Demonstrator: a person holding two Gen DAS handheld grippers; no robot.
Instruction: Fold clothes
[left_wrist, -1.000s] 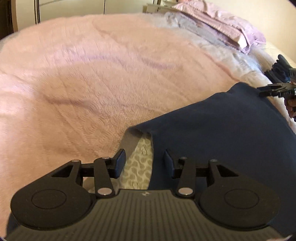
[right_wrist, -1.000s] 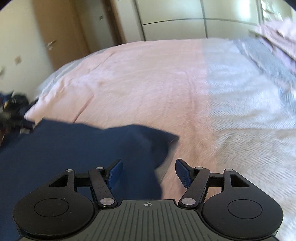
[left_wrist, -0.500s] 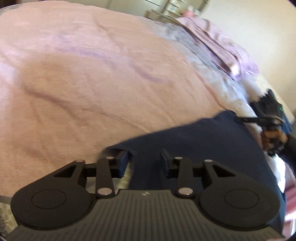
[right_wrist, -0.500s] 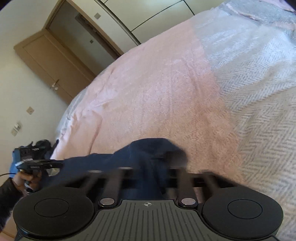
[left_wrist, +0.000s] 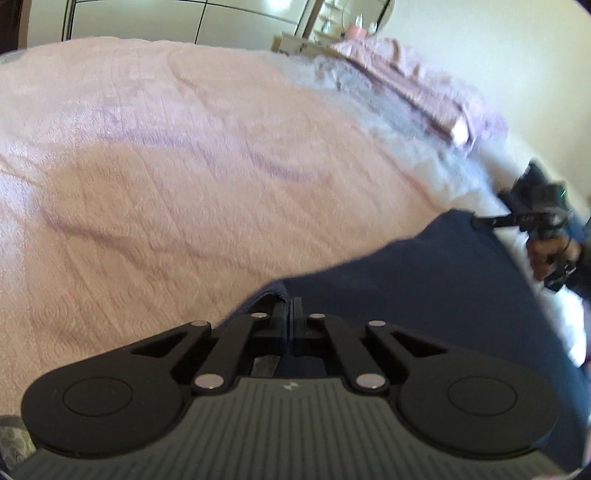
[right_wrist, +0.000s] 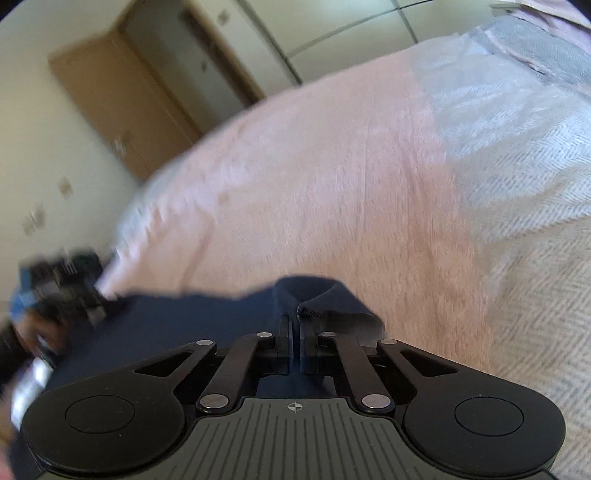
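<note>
A navy garment (left_wrist: 424, 295) lies spread on the pink bed cover (left_wrist: 184, 166). My left gripper (left_wrist: 290, 310) finishes closing, its pads pinching the garment's near left edge, which bunches up at the fingertips. In the same view, my right gripper (left_wrist: 480, 221) grips the garment's far right corner, a hand (left_wrist: 550, 254) behind it. In the right wrist view my right gripper (right_wrist: 294, 328) finishes closing, pressed shut on a folded lump of the navy garment (right_wrist: 184, 317) beside a zip end. My left gripper (right_wrist: 92, 299) shows blurred at the left, on the cloth's other end.
Lilac pillows (left_wrist: 424, 81) are stacked at the head of the bed, with a grey-white herringbone blanket (right_wrist: 517, 147) beside the pink cover. A wooden door (right_wrist: 122, 103) and pale wardrobe fronts (left_wrist: 147, 18) stand beyond the bed.
Both grippers went from open around the garment's edges to shut on the cloth. The patterned lining by the left fingers is now covered. The right wrist view has tilted.
</note>
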